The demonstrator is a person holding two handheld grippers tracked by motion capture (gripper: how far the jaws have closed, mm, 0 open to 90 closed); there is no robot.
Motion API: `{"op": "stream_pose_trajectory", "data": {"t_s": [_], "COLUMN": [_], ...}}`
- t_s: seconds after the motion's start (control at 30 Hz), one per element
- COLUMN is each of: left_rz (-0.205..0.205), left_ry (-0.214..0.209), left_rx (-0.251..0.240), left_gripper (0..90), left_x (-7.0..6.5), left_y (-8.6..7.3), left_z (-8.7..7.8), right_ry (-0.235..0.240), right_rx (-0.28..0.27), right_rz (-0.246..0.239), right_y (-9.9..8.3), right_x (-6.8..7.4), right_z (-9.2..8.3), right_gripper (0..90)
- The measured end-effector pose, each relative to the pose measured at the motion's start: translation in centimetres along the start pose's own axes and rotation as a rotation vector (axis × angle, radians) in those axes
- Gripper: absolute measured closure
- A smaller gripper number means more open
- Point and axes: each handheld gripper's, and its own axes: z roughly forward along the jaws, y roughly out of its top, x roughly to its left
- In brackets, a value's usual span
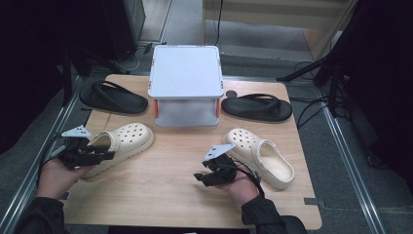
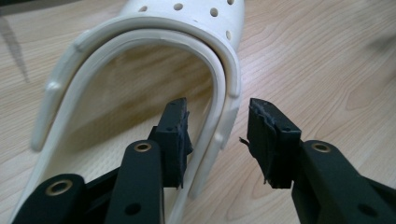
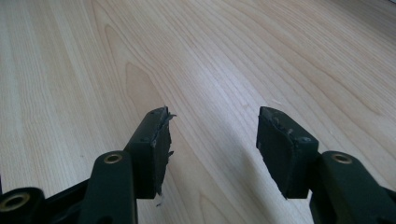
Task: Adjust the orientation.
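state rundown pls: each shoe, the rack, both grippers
left gripper: jaws straddle the heel wall of the left cream clog, one inside, one outside; pads not yet pressing.
right gripper: open, nothing between the jaws, over bare table.
left cream clog: upright on its sole.
right cream clog: upright, untouched.
left black flip-flop: flat on the table.
right black flip-flop: flat on the table.
white two-tier rack: top bare.

I am looking down on a light wooden desk (image 1: 180,195) sitting on grey carpeted floor (image 1: 341,165). Metal rails (image 1: 348,161) are running along both sides. Dark stands and cables (image 1: 316,105) are crowding the right, and pale wooden furniture (image 1: 277,14) is standing behind.
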Motion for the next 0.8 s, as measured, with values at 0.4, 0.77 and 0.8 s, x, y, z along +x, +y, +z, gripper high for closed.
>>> {"op": "stream_pose_trajectory", "data": {"t_s": [0.4,0.77,0.8], "left_rz": [0.051,0.071,0.075], "left_ry": [-0.026,-0.021,-0.028], "left_rx": [0.016,0.001,-0.003], "left_gripper": [75.8,77.2,77.2], "left_x": [0.3,-0.7,-0.9], "left_y": [1.7,3.2,3.4], "left_z": [2.0,1.5,1.5], "right_ry": [-0.036,-0.046,-0.046], "right_rx": [-0.018,-0.033,-0.029], "right_rz": [0.038,0.057,0.063], "right_y": [-1.5,-2.1,-2.1], "right_x": [0.2,0.1,0.1], "right_z": [-1.2,-1.7,-1.7], "right_gripper": [45.5,46.0,46.0]}}
